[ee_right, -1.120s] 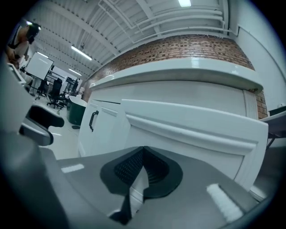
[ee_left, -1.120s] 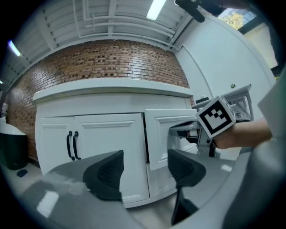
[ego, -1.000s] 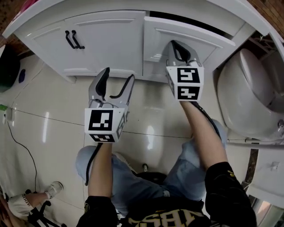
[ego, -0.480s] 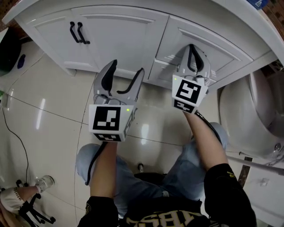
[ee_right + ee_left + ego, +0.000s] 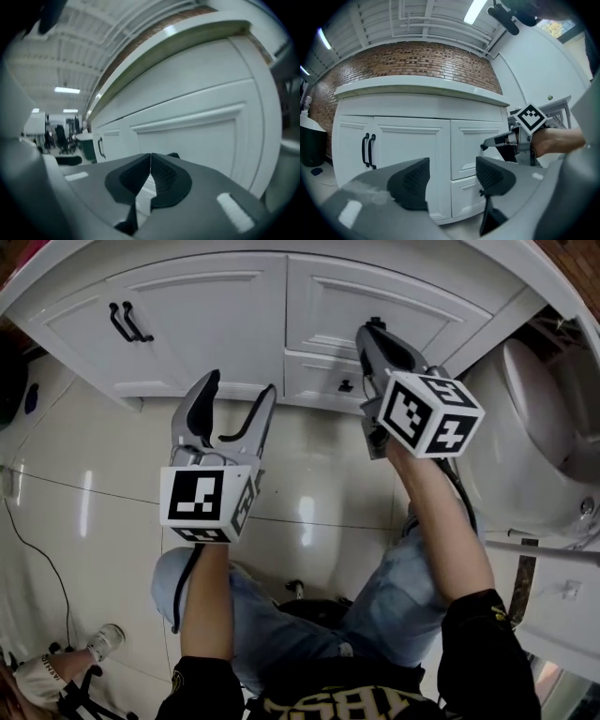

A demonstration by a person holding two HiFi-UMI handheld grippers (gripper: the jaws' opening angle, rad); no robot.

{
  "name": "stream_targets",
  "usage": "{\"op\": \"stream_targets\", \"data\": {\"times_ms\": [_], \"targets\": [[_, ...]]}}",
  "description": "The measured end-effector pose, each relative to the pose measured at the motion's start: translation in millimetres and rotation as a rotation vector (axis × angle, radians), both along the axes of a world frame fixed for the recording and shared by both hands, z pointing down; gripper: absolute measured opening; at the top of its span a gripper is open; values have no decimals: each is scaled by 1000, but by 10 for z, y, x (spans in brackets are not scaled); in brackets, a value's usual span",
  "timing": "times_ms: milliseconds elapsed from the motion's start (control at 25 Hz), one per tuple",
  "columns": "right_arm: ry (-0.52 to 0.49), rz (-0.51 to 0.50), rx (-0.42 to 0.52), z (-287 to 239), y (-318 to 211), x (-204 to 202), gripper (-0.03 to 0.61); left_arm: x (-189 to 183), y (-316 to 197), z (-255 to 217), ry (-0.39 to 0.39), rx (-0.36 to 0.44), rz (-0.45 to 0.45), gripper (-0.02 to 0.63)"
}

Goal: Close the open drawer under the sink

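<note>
The white drawer front under the countertop sits flush with the cabinet face, with no gap showing. My right gripper is shut with nothing between its pads, and its tip is at or just off that drawer front; contact cannot be told. In the right gripper view the pads meet and the drawer panel fills the picture close ahead. My left gripper hangs open and empty over the floor, short of the cabinet. The left gripper view shows its jaws wide apart, with the drawer front and the right gripper beyond them.
A small lower drawer with a black knob sits under the upper one. Double doors with black handles are to the left. A white toilet stands close on the right, a dark bin at far left. A cable trails over the tiled floor.
The drawer front stuck out from the cabinet a second ago and now lies flush. My right gripper has rolled, its marker cube turning, and stayed at the drawer front. The left gripper stayed open.
</note>
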State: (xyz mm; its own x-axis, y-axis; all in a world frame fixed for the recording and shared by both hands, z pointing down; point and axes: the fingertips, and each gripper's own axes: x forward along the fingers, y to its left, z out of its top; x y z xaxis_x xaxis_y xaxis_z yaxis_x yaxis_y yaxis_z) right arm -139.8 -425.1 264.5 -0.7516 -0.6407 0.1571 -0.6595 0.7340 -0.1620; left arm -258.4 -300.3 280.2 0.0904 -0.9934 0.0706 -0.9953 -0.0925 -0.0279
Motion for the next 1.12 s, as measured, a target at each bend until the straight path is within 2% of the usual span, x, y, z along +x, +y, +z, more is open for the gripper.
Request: {"op": "stream_targets", "data": {"times_ms": [80,200,280,480,680,840,1040,1120], "targets": [[-82,18,-116,-6,181,295,8,176,121,-87,6,13,24,308],[-91,24,-144,-58,501,580,9,438,367,-198,-36,6,40,308],[-91,29,-113,-121,737,693,9,604,544,-310,-61,13,50,308],[-61,73,-22,-152,1328,936,11,940,965,-596,4,66,110,308],[-48,212,115,-259,1657,1281,15,1169,1225,-687,-40,95,132,308],[8,259,232,-343,1865,1447,126,1286,1317,-624,-69,91,137,308],[-23,309,216,-262,2057,1667,263,1343,1430,-584,-61,76,150,308],[-29,324,207,-205,2114,1742,285,1420,1486,-584,-68,79,164,308]]}}
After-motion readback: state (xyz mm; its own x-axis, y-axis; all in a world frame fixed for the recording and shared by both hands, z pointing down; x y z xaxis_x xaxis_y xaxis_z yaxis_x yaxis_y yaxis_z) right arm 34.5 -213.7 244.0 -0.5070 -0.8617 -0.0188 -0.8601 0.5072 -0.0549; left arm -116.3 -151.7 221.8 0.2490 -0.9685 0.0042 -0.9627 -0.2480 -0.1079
